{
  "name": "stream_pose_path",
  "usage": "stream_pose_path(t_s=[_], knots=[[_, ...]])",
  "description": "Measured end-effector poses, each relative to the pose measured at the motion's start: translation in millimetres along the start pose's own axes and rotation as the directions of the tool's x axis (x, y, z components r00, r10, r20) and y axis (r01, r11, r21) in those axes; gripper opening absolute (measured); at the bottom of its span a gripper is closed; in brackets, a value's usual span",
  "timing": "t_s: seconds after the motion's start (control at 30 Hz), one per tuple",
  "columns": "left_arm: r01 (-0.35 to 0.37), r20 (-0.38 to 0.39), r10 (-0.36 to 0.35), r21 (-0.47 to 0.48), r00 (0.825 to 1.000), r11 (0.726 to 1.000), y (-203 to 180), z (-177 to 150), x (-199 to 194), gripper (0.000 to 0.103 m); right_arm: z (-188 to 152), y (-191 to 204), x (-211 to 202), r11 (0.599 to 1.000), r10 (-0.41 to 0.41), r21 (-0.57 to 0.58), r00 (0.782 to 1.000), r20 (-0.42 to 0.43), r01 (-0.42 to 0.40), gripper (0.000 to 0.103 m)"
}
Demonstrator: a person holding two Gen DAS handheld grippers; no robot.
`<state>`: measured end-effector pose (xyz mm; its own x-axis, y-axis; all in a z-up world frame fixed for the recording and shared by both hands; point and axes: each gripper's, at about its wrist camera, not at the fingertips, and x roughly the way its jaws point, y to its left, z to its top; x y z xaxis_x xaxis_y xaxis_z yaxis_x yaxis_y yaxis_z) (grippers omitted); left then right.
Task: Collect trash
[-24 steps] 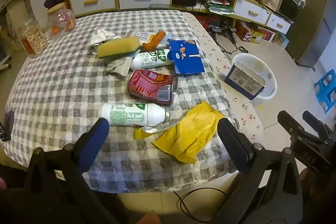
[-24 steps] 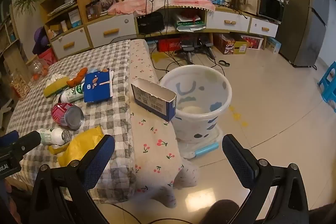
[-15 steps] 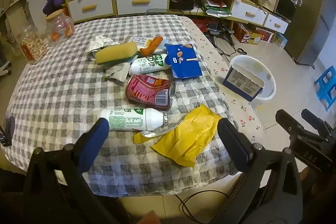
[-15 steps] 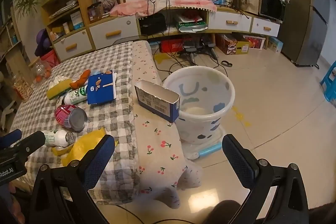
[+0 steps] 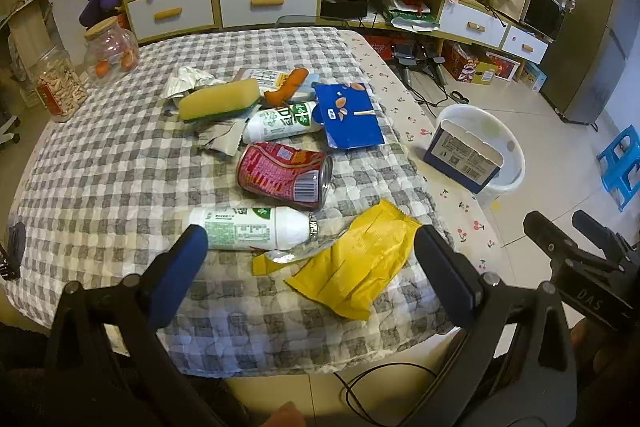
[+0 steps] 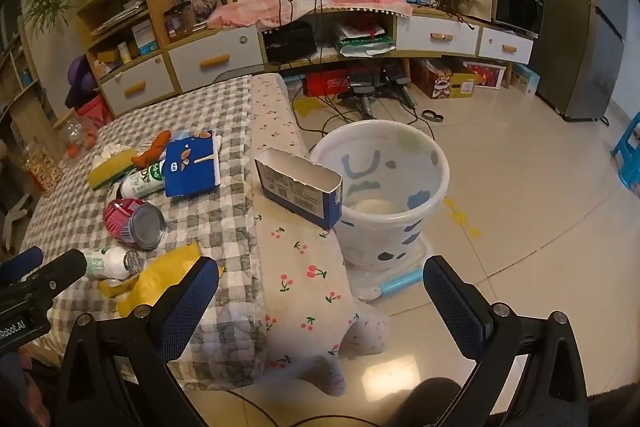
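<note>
Left wrist view: table under a checked cloth, trash scattered across its middle and near edge; white bin on the floor just beside the table's right side, with an open blue box at the table edge by the bin rim. Largest piece on the cloth, the flattened blue carton: light, stiff card, best pinched on a free edge. Sponge, soft, will squash, take across the middle. Red can on its side, rigid, smooth, likely to roll; grip across the body, not the rim. Near bottle on its side, closest to the left gripper, probably light and slick plastic; clamp mid-body. Second bottle lies between sponge and carton. Yellow wrapper, thin, crinkly, limp; pinch a raised fold. Crumpled paper and small scraps farther back, weightless. Left jaws spread wide, empty, hovering over the near edge. Right gripper also spread wide, empty, aimed between table corner and bin.
</note>
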<state>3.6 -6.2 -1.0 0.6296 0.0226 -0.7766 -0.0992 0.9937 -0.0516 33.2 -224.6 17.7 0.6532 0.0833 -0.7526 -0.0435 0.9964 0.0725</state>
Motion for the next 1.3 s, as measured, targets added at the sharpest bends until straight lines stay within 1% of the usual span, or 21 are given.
stream_pose_path(t_s=[1.3], knots=[[0.018,-0.011,-0.018,-0.007,1.0,1.0,-0.4,-2.6,0.9,0.102,-1.5,1.0,-0.2,1.0,0.002,0.001,1.0,-0.004,-0.002,0.103]])
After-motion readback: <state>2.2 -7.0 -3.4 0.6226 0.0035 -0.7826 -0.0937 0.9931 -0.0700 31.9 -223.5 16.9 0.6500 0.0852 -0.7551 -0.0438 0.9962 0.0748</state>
